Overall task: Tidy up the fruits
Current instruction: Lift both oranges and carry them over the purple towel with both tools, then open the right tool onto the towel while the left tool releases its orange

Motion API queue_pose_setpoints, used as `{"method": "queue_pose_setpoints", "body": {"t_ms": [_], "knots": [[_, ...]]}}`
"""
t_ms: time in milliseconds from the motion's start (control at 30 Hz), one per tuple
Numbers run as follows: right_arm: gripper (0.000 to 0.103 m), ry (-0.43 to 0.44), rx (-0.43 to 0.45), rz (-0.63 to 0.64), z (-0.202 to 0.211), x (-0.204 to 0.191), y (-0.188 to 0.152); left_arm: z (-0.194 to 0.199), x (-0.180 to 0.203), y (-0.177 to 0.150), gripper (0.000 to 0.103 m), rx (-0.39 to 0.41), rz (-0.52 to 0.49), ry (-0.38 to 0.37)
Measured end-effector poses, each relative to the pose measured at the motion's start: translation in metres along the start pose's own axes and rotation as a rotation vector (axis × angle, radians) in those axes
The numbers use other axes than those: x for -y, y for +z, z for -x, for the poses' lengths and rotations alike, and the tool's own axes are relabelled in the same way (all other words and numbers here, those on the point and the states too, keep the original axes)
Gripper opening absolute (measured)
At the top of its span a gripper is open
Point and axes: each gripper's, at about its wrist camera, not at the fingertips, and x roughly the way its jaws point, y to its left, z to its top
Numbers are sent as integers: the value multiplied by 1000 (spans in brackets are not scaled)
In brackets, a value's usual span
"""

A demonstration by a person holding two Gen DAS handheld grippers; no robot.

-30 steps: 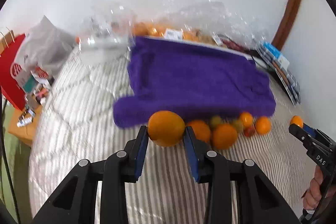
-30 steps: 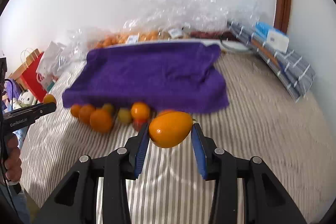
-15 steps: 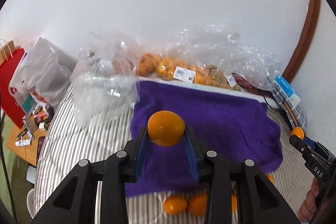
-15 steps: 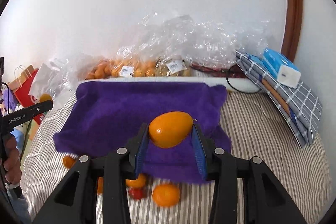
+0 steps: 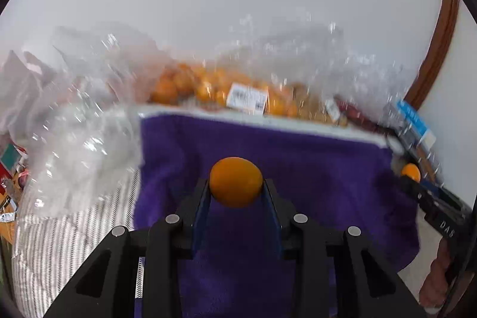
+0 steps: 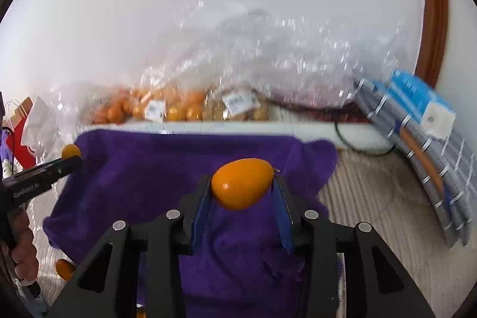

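Both jaws pinch orange fruits — left (image 5: 235, 182), right (image 6: 242, 183) — over purple towel (image 6: 143, 169), striped bed (image 6: 372, 198).

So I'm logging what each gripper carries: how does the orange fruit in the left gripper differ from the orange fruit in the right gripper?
The left gripper holds a round orange fruit with a matte skin. The right gripper holds an egg-shaped orange fruit lying sideways, glossy, with a small tip at its right end. Both are plain orange, clamped between blue pads above the purple towel.
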Motion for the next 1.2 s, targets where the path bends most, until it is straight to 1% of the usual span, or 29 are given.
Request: {"method": "queue_pose_setpoints", "body": {"t_ms": [67,133,233,467,733,1000,1200], "knots": [[40,12,-26,2,-11,2,-5,-6,3,-3,33,-9,-7,3],[40,14,-44,1,-18,3,-9,-12,6,-7,33,-21,-18,-11],[40,19,-51,1,-23,3,-12,-18,9,-11,33,-35,-30,-1],[40,32,-83,-20,-33,10,-20,-26,2,-11,33,-58,-5,20],[40,36,-103,-30,-41,9,-26,-32,-5,-11,34,-94,19,27],[40,31,-118,-17,-46,6,-28,-33,-7,-9,34,-112,17,46],[41,25,-128,-8,-48,5,-28,-34,-8,-9,34,-114,16,43]]}}
